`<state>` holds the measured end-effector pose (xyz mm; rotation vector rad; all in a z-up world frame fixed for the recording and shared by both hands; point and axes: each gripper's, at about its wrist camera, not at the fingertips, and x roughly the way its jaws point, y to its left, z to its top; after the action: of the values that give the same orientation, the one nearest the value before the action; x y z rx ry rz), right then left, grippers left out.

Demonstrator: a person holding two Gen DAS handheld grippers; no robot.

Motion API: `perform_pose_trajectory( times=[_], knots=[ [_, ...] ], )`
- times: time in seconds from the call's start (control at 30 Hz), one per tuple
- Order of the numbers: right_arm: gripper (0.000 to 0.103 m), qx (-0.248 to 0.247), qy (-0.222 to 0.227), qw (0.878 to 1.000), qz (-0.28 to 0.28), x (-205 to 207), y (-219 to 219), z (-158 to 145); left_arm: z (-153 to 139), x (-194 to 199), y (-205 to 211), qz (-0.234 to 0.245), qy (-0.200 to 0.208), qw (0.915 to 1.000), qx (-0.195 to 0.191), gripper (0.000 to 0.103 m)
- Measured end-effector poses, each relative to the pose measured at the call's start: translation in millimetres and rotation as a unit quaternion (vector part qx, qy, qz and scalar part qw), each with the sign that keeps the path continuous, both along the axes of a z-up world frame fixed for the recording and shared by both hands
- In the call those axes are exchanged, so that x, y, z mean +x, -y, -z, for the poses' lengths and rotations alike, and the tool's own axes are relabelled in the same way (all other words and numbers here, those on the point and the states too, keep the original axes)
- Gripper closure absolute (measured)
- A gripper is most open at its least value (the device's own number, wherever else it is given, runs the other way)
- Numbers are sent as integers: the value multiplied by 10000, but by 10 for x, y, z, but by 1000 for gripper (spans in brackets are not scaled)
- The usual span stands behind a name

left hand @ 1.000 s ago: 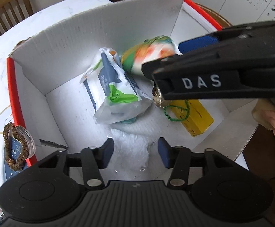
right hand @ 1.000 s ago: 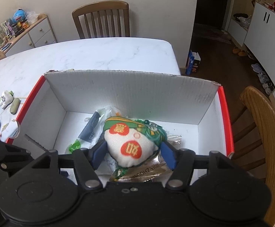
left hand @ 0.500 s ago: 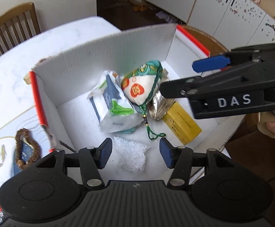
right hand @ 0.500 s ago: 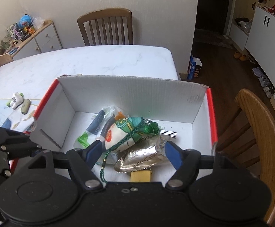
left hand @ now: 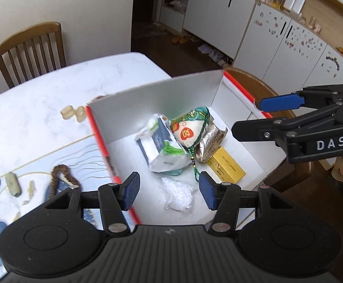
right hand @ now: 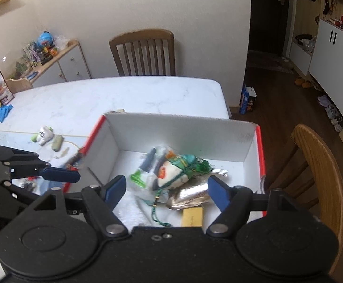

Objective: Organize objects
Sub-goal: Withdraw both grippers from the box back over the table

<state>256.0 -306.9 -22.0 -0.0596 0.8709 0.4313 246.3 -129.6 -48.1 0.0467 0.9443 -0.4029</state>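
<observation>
Jaws on my right gripper (right hand: 166,194) are opening, empty; left gripper (left hand: 169,189) half open, empty. Risk: pouch (left hand: 186,132) cord (left hand: 196,165) snagging a descending finger.

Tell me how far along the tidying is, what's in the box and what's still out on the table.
Done: the pouch with the green cord, a white packet, a silver packet and a yellow box lie in the cardboard box. In hand: nothing; the left gripper is open and the right gripper is opening, empty. Left: the bead bracelet and small toys on the table.
</observation>
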Motion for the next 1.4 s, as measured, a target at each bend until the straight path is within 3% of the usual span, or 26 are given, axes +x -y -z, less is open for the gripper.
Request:
perform_pose_trajectory(
  times=[0.1, 0.33, 0.43, 0.6, 0.7, 0.8, 1.07, 1.17, 1.27, 1.4],
  knots=[
    [23, 56, 116, 9999, -47, -105, -83, -102, -95, -83, -144, 20, 119, 9999, -41, 41],
    [18, 203, 310, 9993, -69, -351, -366, -245, -287, -284, -589, -49, 306, 9993, -227, 40],
    [16, 306, 368, 9988, -48, -454, -509, -280, -358, -367, -798, -108, 429, 9988, -189, 39],
    [11, 440, 465, 9979, -23, -609, -785, -313, -441, -472, -1157, -218, 618, 9978, -103, 25],
    [7, 431, 542, 9976, -12, -680, -952, -313, -453, -515, -1381, -303, 706, 9970, -48, 25],
    [5, 436, 632, 9970, -3, -756, -1125, -309, -424, -524, -1630, -443, 696, 9966, -41, 20],
    [5, 374, 606, 9974, -150, -865, -1615, -215, -282, -486, -2264, -737, 617, 9953, -67, 19],
    [5, 354, 537, 9977, -228, -895, -1815, -154, -220, -474, -2460, -792, 657, 9947, -45, 15],
    [5, 334, 438, 9980, -305, -929, -2031, -75, -122, -463, -2644, -824, 724, 9939, -105, 2],
    [5, 312, 244, 9982, -455, -967, -2332, 56, 78, -425, -2864, -952, 736, 9927, -128, 0]
  ],
)
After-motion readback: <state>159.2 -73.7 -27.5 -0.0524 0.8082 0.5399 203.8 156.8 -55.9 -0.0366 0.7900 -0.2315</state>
